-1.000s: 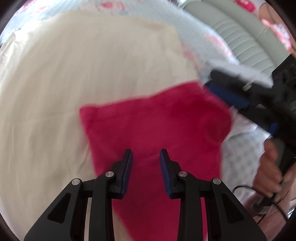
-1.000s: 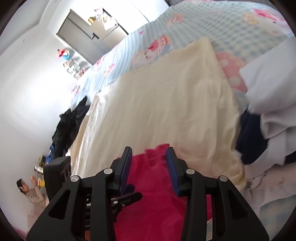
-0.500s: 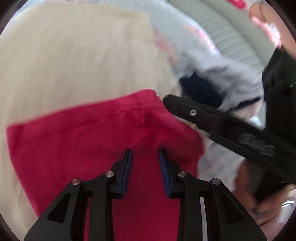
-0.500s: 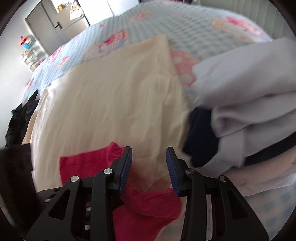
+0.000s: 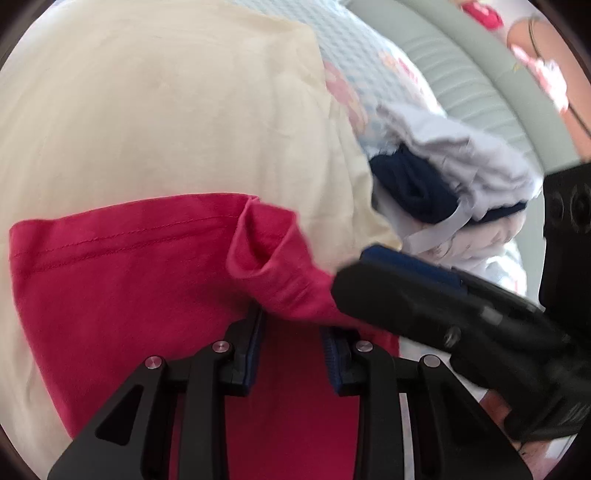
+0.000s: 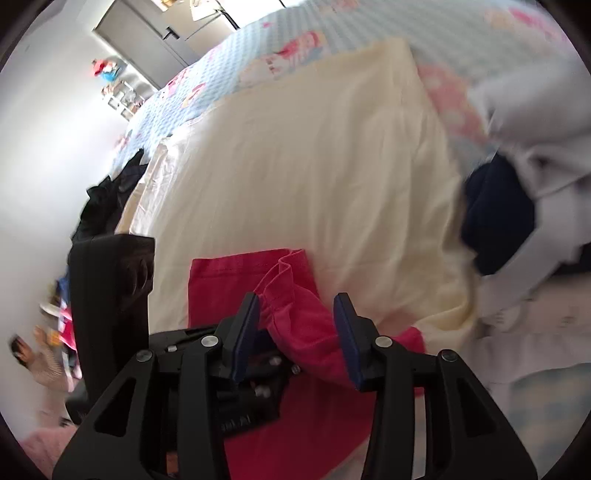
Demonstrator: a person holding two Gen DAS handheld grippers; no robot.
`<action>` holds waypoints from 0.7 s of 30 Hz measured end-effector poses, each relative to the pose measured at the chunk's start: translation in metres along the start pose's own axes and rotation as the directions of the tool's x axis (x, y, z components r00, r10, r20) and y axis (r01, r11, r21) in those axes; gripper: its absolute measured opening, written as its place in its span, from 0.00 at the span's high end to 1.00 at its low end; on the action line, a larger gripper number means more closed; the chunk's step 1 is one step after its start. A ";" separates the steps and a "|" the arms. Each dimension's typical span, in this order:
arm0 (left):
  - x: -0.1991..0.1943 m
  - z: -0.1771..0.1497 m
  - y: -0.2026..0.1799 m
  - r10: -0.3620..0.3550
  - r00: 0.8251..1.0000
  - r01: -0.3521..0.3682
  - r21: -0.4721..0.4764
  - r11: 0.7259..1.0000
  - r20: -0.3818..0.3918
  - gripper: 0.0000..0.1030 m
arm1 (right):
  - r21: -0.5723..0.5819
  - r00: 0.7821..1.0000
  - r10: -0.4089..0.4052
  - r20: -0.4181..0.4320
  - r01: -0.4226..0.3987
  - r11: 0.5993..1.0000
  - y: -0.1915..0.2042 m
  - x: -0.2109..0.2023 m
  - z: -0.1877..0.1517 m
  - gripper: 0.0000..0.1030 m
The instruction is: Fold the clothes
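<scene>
A red garment [image 5: 122,288] lies on a cream sheet [image 5: 166,110] on the bed. It also shows in the right wrist view [image 6: 229,280]. My left gripper [image 5: 291,332] is open, its fingers apart over the red cloth, with a raised fold draped across their tips. My right gripper [image 6: 297,317] is open, and a rumpled ridge of red cloth [image 6: 295,317] runs loosely between its fingers. The right gripper's body [image 5: 443,314] enters the left wrist view from the right, touching the lifted red corner.
A pile of white and navy clothes [image 5: 443,177] lies to the right on the blue patterned bedspread [image 6: 280,48]. Dark clothes [image 6: 107,199] hang off the bed's far left edge. A pale green headboard [image 5: 461,74] runs behind. A door [image 6: 147,33] shows beyond.
The right gripper has come in over the red garment's right corner, which now stands lifted and bunched. The left gripper has stayed open over the cloth.
</scene>
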State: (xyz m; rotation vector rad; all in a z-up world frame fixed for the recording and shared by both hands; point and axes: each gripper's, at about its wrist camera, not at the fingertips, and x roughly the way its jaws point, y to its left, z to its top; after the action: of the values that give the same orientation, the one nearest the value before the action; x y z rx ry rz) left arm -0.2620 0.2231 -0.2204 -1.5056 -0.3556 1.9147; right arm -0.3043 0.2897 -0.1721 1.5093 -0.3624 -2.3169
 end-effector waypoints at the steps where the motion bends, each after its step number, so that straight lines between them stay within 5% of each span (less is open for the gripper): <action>1: -0.007 -0.002 0.001 0.002 1.000 -0.002 -0.011 1.000 0.020 0.70 | -0.012 1.000 -0.003 -0.008 0.003 1.000 -0.001 -0.001 -0.001 0.58; 7: -0.035 -0.013 0.008 0.095 0.994 -0.094 -0.028 0.995 0.053 0.70 | -0.008 0.999 -0.007 -0.050 0.006 1.000 -0.013 0.001 -0.006 0.56; 9: -0.039 -0.015 0.015 0.117 0.992 -0.116 -0.034 0.993 0.054 0.70 | -0.008 0.997 -0.032 -0.066 0.031 0.999 -0.017 0.003 -0.008 0.78; 13: -0.034 -0.017 0.029 0.128 0.992 -0.127 -0.046 0.991 0.023 0.70 | -0.076 0.983 -0.182 -0.018 0.180 0.981 -0.013 0.005 -0.009 0.90; 15: -0.034 -0.018 0.029 0.138 0.990 -0.137 -0.038 0.990 0.021 0.70 | -0.069 0.953 -0.301 0.045 0.304 0.950 -0.016 -0.002 -0.005 0.90; 17: -0.032 -0.019 0.031 0.144 0.989 -0.143 -0.033 0.989 0.019 0.70 | -0.051 0.883 -0.455 0.119 0.463 0.885 -0.016 -0.010 -0.002 0.90; 18: -0.032 -0.020 0.032 0.142 0.990 -0.142 -0.029 0.989 0.018 0.69 | -0.038 0.865 -0.480 0.146 0.490 0.871 -0.016 -0.015 0.000 0.90; 21: -0.042 -0.023 0.033 0.110 0.993 -0.109 -0.020 0.994 0.047 0.69 | -0.044 0.929 -0.333 0.163 0.344 0.938 -0.006 -0.029 -0.001 0.89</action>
State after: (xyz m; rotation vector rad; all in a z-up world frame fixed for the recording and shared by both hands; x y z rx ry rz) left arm -0.2470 0.1674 -0.2146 -1.5201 -0.3179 2.0415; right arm -0.2934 0.3076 -0.1513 1.4578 -0.0549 -2.6906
